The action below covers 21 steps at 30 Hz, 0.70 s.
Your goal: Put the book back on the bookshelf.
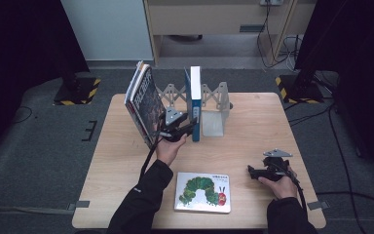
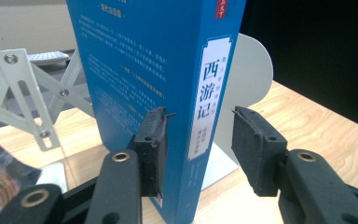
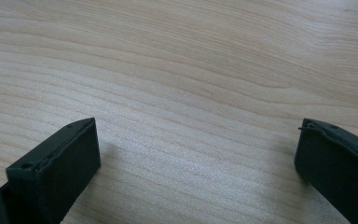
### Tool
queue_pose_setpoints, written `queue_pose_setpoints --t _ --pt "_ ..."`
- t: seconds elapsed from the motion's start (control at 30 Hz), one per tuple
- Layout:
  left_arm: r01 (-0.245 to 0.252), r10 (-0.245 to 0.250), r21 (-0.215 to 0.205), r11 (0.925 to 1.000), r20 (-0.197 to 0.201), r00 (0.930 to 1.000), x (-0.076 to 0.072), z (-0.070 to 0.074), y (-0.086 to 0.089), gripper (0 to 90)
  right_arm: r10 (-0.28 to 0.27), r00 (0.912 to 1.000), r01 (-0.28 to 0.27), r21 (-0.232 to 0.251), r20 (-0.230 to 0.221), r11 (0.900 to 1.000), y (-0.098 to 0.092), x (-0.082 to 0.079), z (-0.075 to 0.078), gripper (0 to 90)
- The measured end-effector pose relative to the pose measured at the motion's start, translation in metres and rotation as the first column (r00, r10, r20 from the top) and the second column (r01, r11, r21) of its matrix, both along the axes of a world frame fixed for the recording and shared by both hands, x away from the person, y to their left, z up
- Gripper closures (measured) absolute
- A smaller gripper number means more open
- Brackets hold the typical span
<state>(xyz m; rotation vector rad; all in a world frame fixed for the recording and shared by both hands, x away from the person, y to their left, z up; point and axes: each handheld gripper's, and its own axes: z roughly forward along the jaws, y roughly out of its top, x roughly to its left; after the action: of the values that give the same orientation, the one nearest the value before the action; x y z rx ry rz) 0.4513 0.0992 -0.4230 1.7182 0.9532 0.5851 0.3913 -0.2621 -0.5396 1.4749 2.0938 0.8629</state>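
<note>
The blue book [image 1: 195, 102] stood upright on the wooden surface [image 1: 253, 141], at the rear centre, in the white expanding book rack [image 1: 213, 105], with the rack's white end plate [image 2: 249, 93] just behind its spine side. The left tool [image 1: 187, 127], held in the person's left hand [image 1: 168, 148], was at the lower near edge of this book. In the left gripper view the spine, with its white label of Chinese characters, sat between the two black jaws: the left pad [image 2: 151, 149] lay against the blue cover, while the right pad [image 2: 254, 154] stood clear of the spine with a visible gap. The jaws were therefore parted around the book and did not clamp it. A second group of books with dark covers [image 1: 143, 102] leaned tilted at the left end of the rack, near the left tool but apart from the blue book. A picture book with a green caterpillar [image 1: 203, 191] lay flat on the near part of the surface, between the person's two forearms. The right tool [image 1: 254, 171] rested in the right hand [image 1: 280, 185] at the near right, well apart from the rack; in the right gripper view its jaws stood wide apart over bare wood, nothing between them.
</note>
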Motion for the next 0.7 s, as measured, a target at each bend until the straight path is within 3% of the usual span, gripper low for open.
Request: queue_pose_setpoints --t 0.33,0.53,0.7 --pt "0.06 -0.059 0.055 0.9967 -0.034 0.9977 -0.029 -0.001 0.017 47.9 -0.013 0.9999 0.013 0.0 0.004 1.0 0.0 0.0 0.0 0.4" --pt "0.103 -0.095 0.119 0.9875 -0.069 0.9931 -0.051 -0.008 0.028 43.3 -0.015 0.9999 0.015 -0.002 0.005 1.0 0.0 -0.001 0.0 0.4" --pt "0.109 -0.095 0.109 0.9881 -0.127 0.9873 -0.065 -0.015 0.043 37.3 -0.026 0.9997 0.026 -0.005 0.005 1.0 0.001 -0.001 0.0 0.7"
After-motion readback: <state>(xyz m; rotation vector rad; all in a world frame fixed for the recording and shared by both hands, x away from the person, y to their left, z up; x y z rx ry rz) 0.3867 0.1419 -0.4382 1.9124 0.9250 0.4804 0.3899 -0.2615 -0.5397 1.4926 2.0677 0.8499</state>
